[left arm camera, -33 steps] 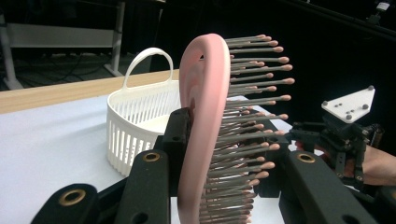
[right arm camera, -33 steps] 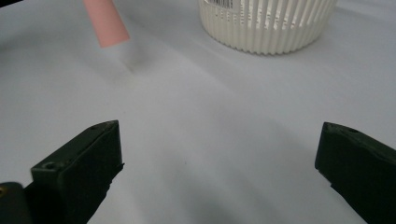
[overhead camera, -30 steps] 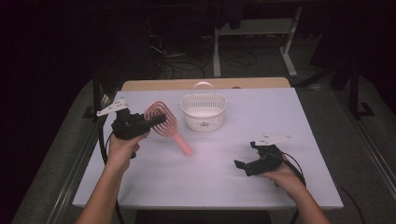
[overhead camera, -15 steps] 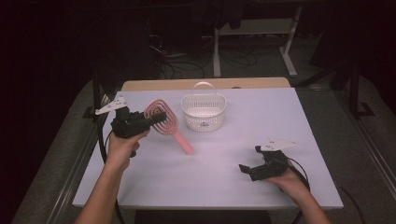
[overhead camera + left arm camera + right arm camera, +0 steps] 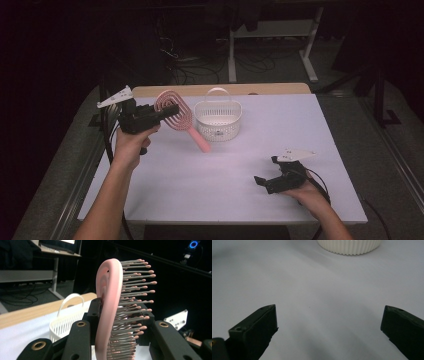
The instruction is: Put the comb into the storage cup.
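Pink hairbrush [image 5: 176, 111] clamped by left gripper [image 5: 165, 111], lifted; drop into basket [image 5: 218, 120] at 3 o'clock req'd next. Right gripper [image 5: 267, 175] held wide, empty.

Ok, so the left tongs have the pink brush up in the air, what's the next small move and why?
Probably carry the brush right, over the basket. The left tongs clamp its head, its handle hangs clear of the table, and the basket sits open just beside it.

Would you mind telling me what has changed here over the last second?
The left gripper, shut on the pink hairbrush, has lifted the brush off the table. The right gripper stayed low and open; the white basket kept its place.
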Demonstrator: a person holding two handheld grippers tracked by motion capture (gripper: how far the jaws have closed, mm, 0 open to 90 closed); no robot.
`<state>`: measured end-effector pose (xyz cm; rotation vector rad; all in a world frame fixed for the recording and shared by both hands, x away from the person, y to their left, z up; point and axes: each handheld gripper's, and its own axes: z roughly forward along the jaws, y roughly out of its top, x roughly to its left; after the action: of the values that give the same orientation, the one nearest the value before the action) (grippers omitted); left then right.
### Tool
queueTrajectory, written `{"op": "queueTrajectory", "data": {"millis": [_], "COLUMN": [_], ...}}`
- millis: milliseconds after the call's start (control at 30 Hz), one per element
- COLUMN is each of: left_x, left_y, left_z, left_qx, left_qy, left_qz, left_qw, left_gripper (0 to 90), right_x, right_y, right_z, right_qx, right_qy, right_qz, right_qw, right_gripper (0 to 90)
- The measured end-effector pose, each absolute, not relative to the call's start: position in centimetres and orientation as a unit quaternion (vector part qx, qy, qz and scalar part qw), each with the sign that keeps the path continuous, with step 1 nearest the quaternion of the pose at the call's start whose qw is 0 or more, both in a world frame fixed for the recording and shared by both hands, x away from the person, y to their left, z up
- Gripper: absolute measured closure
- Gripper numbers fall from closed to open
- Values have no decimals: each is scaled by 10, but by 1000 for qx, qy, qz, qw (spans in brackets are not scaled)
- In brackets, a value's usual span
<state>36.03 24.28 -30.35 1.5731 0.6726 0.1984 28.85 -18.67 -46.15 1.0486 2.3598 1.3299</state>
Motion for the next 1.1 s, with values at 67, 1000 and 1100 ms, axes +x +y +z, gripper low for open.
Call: {"op": "queueTrajectory", "data": {"millis": [67, 1000, 1100], "left_x": [364, 411, 417], "left_y": [241, 207, 202], "left_z": [-300, -273, -273], "left_qx": [692, 671, 670], "left_qy": [294, 283, 285], "left_qz": [87, 92, 94], "left_qw": [654, 679, 679], "left_gripper": [650, 651, 651], "right_x": [289, 288, 288], "right_y": [-187, -186, -187], "right_z": [-462, -460, -460], "right_qx": [359, 357, 359], "right_qy": [806, 805, 805], "right_qz": [455, 458, 458], "right_qw": [118, 120, 120], "right_gripper": [2, 3, 3]}}
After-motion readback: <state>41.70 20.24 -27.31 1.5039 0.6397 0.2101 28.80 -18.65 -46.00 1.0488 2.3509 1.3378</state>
